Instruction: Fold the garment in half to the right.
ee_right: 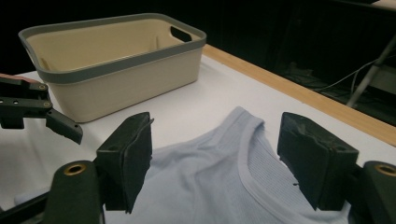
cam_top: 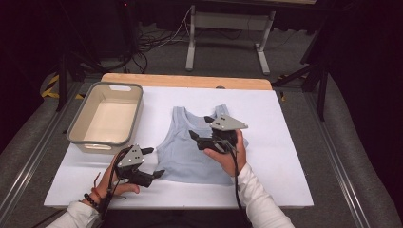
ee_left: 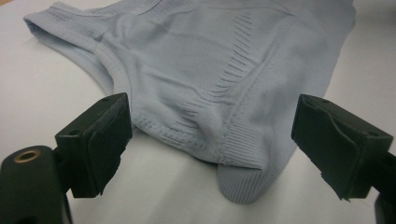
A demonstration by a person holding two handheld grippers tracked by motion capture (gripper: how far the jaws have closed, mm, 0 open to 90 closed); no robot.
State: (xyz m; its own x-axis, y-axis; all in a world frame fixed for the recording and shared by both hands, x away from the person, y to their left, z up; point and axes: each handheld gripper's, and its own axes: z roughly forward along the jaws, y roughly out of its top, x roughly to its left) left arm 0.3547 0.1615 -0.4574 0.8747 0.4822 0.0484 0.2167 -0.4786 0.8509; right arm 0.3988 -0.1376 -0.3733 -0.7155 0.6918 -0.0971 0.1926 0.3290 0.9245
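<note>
A: Where is the pale blue tank top [cam_top: 195, 147]?
B: Flat on the white table [cam_top: 280, 123], right of the beige basket [cam_top: 76, 129].

A: And the tongs?
B: Left gripper [cam_top: 153, 163] spread at the near left hem corner; right gripper [cam_top: 202, 127] spread above the top, pinching nothing.

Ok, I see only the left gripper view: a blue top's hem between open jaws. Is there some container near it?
Observer: Yes, a beige basket stands left of the top, apart from it, and looks empty.
Operator: And where is the right gripper?
Observer: The right gripper is above the top's neck end, jaws open, nothing between them.
</note>
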